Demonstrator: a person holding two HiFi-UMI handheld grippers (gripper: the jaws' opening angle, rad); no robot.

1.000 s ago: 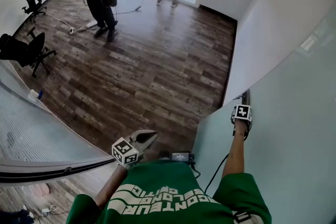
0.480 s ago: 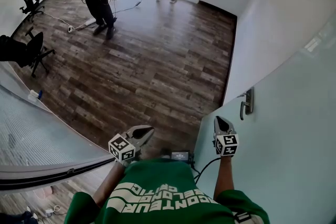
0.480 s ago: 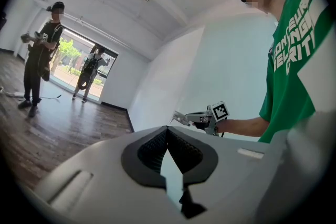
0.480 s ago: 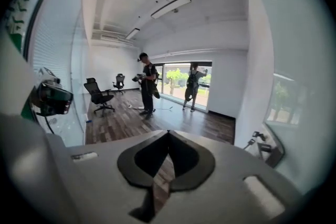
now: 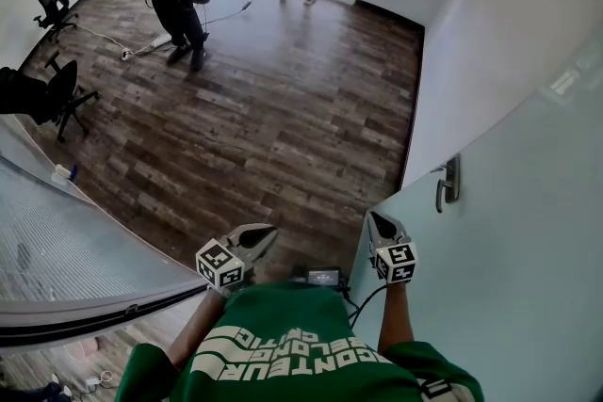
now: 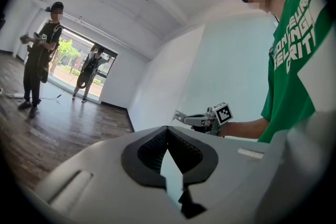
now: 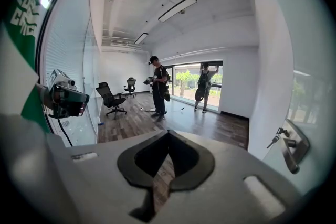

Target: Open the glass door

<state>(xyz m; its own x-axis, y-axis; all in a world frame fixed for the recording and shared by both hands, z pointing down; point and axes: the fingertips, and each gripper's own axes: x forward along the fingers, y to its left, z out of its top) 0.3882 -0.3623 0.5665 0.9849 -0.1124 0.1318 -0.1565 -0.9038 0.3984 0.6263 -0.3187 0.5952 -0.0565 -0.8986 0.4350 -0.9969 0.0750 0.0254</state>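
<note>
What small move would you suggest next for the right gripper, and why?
Probably draw the right gripper back level with the left gripper and rest. Its jaws are shut on nothing, it is apart from the door handle, and the glass door already stands open, with wooden floor showing past its edge.
</note>
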